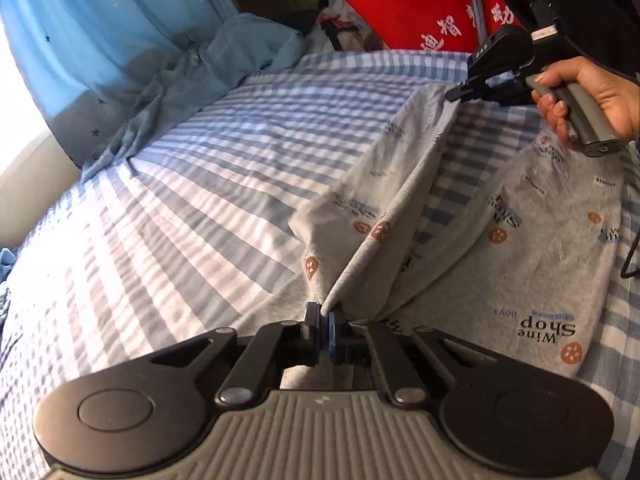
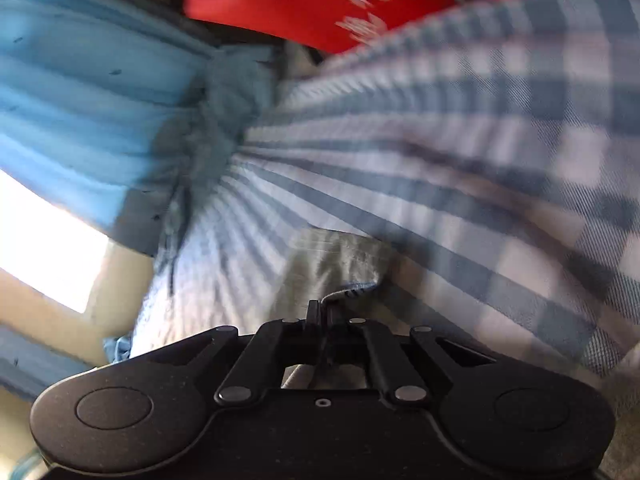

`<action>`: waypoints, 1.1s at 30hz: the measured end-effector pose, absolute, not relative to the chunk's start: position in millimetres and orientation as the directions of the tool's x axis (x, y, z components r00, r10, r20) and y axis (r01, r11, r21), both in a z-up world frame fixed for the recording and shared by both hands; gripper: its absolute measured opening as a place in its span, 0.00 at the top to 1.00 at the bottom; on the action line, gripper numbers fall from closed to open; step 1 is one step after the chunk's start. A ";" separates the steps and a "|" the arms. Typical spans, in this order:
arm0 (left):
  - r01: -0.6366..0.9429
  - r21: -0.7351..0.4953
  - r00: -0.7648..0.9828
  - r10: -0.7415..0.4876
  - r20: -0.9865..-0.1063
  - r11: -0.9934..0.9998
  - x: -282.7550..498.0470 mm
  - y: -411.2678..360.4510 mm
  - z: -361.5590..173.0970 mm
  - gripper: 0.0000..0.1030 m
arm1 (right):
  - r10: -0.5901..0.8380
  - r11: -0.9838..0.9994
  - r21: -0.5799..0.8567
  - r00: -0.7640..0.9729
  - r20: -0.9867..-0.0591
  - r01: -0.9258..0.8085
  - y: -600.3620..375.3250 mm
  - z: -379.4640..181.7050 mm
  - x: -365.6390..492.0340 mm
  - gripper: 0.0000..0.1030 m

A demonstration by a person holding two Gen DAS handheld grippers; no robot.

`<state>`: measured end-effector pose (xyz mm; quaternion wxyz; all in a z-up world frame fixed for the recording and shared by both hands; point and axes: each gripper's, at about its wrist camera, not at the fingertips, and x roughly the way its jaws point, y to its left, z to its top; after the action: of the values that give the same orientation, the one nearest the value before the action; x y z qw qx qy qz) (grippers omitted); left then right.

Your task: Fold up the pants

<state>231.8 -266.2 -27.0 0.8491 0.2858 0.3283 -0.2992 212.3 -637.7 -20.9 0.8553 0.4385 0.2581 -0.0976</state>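
Grey printed pants [image 1: 532, 248] lie on a blue-and-white checked bedsheet [image 1: 224, 184]. My left gripper [image 1: 326, 314] is shut on the pants' near edge and holds a taut ridge of fabric. My right gripper [image 1: 456, 94], held by a hand, is shut on the far end of the same pant leg [image 1: 404, 160], lifted off the bed. In the blurred right wrist view my right gripper [image 2: 325, 307] pinches a grey fold of the pants [image 2: 332, 268].
A blue curtain [image 1: 100, 40] hangs at the left by a bright window. Blue-grey clothing [image 1: 192, 80] lies bunched at the bed's far left edge. A red bag [image 1: 416, 12] with white characters stands beyond the bed.
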 end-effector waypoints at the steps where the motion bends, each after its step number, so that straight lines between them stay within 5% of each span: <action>1: 0.693 0.291 0.610 -0.322 -0.724 0.659 230.2 -266.3 -23.7 0.97 | 0.053 0.636 0.679 0.857 -0.513 0.367 -634.9 -7.1 210.9 1.00; 9: 0.708 0.336 0.648 -0.382 -0.659 0.621 189.5 -257.9 -13.0 0.97 | 0.010 0.855 0.484 0.927 -0.374 0.186 -609.3 74.5 101.7 1.00; 19: 0.739 0.457 0.653 -0.359 -0.667 0.495 126.5 -265.0 -72.1 0.96 | -0.045 0.761 0.546 0.868 -0.494 0.350 -602.7 -22.1 -14.2 0.98; 22: 0.726 0.488 0.671 -0.345 -0.656 0.484 121.6 -268.7 -76.8 0.96 | -0.016 0.682 0.637 0.877 -0.479 0.361 -606.0 -41.8 -26.4 0.80; 29: 0.720 0.478 0.673 -0.337 -0.659 0.504 120.2 -269.1 -71.5 0.96 | -0.009 0.611 0.713 0.904 -0.428 0.344 -618.7 -46.8 -24.5 0.61; 32: 0.712 0.484 0.682 -0.338 -0.648 0.509 115.9 -266.6 -70.6 0.96 | -0.036 0.587 0.715 0.894 -0.446 0.380 -628.7 -39.7 -14.1 0.69; 33: 0.706 0.485 0.688 -0.338 -0.642 0.515 115.6 -266.3 -70.2 0.96 | -0.046 0.598 0.699 0.887 -0.459 0.392 -629.9 -35.5 -10.4 0.92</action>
<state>115.6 -266.3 -70.2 0.8362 0.3805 0.2419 -0.3122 -10.4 -630.0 -35.5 0.8709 0.4303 0.2011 -0.1259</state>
